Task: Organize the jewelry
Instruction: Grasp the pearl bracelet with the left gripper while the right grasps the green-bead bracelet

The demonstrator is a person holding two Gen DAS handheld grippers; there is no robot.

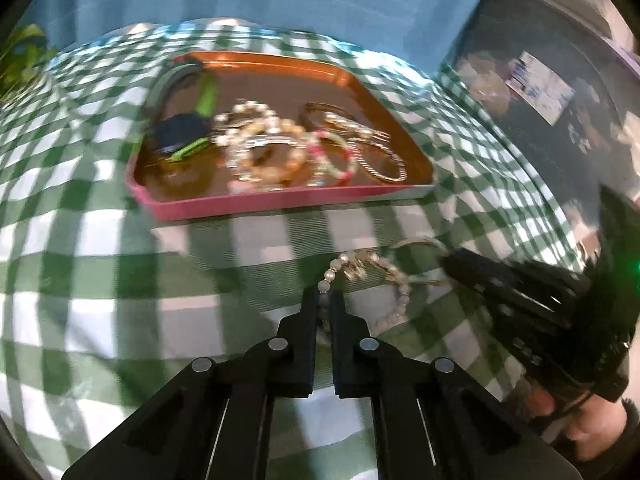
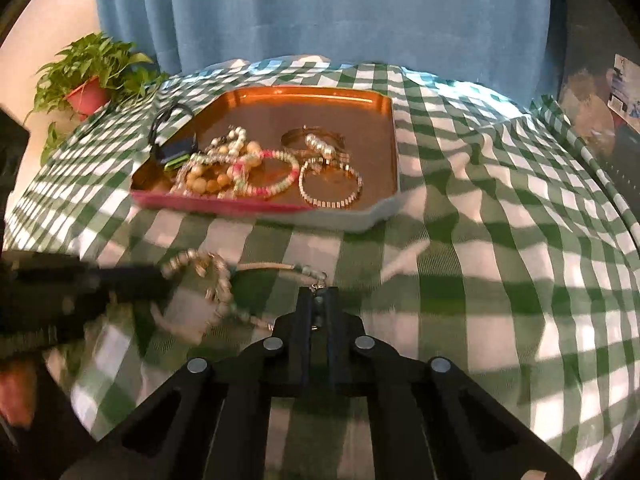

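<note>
Two grippers down on the green-and-white checked tablecloth (image 2: 500,240), both pinched nearly closed on one beaded necklace (image 1: 384,272). Left gripper (image 1: 325,298) clamped onto a bead at one end of the strand, pads pressing it from both sides, more beads running up out of the fingertips (image 1: 310,300). Right gripper (image 2: 319,294) squeezed likewise on the other end, a small bead and the metal clasp caught between its fingertips (image 2: 306,300). Between the two, the rest of the necklace draped loosely over the cloth: a bunched loop of pale beads close to the left gripper, then a thin cord stretching across to the right one. No other jewelry held.

Farther toward the back edge of the tablecloth, well apart from both grippers, a copper-coloured tray (image 2: 376,108) with a pink front rim. Inside it, from left to right: a dark watch with a green strap (image 1: 188,128), a heap of pearl and beige bead bracelets (image 2: 216,168), a pink-and-green beaded bracelet (image 2: 280,176), a gold chain-link bracelet (image 2: 332,188). Off the back left corner, a potted plant (image 2: 92,76); behind everything, a blue curtain (image 2: 320,12).
</note>
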